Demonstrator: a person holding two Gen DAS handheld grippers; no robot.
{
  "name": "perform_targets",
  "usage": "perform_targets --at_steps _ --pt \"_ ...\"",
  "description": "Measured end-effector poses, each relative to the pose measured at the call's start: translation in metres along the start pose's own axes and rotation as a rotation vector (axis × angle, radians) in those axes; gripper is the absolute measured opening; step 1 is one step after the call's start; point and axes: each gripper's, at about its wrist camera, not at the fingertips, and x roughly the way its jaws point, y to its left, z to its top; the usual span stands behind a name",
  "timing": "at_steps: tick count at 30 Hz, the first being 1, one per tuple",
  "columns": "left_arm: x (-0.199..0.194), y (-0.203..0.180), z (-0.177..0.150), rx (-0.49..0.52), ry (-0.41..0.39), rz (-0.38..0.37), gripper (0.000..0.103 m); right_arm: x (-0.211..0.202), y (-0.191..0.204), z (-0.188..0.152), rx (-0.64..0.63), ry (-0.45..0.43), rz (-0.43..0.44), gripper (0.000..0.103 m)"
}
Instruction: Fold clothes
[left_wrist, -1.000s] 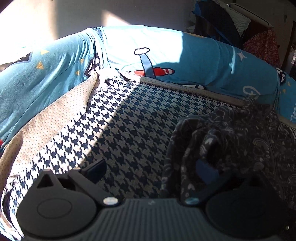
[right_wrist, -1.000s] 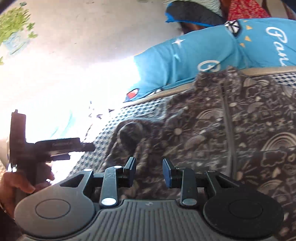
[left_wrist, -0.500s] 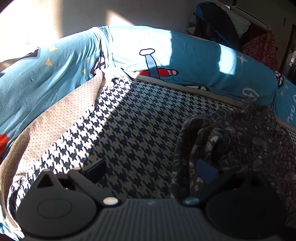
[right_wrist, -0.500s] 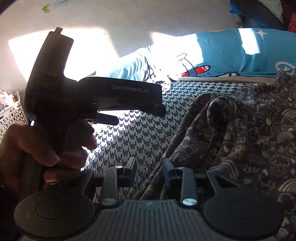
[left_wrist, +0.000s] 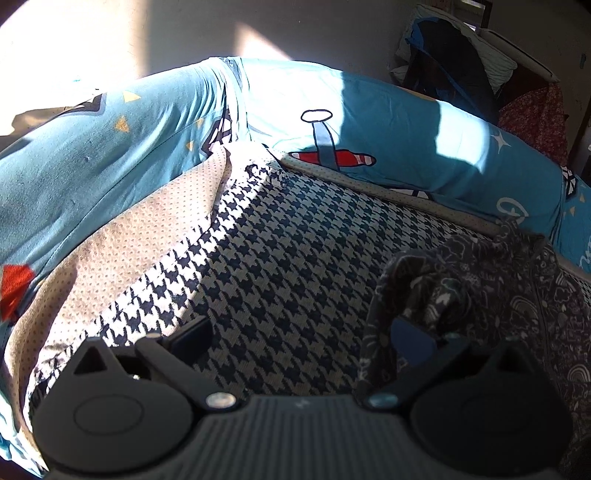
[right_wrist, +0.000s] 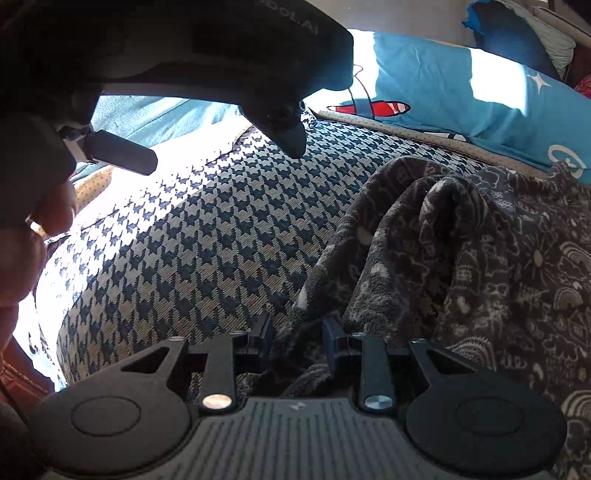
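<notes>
Jaws of the left gripper (left_wrist: 301, 334) stand wide apart, the right-hand one tucked into the dark patterned garment (right_wrist: 480, 266); the right gripper's (right_wrist: 297, 341) jaws stand apart astride its near edge. It lies bunched on the houndstooth bed cover (left_wrist: 280, 266).

Work surface: houndstooth-patterned cover (left_wrist: 295, 266) in dark blue and beige. Blue printed cushions (left_wrist: 369, 122) border its far edges. A plain pale wall (left_wrist: 184, 33) stands behind. Strong sunlight falls in patches across wall, cushions and cover.
</notes>
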Motion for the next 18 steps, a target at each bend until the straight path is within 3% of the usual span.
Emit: perform_targets --at_steps 3,5,11,18 --pt "-0.006 0.006 0.003 -0.009 -0.019 -0.006 0.103 0.004 0.001 0.002 0.014 -0.007 -0.031 0.007" --pt "-0.013 0.013 0.006 -0.021 -0.042 -0.007 0.103 0.004 -0.004 0.006 0.064 -0.028 0.009 0.005" --pt "-0.03 0.04 0.014 -0.093 -0.13 0.06 0.103 -0.005 0.003 0.034 0.155 -0.165 0.279 0.005" --pt "-0.026 0.051 0.017 -0.147 -0.119 0.062 0.103 -0.002 0.004 0.047 0.187 -0.194 0.383 0.009"
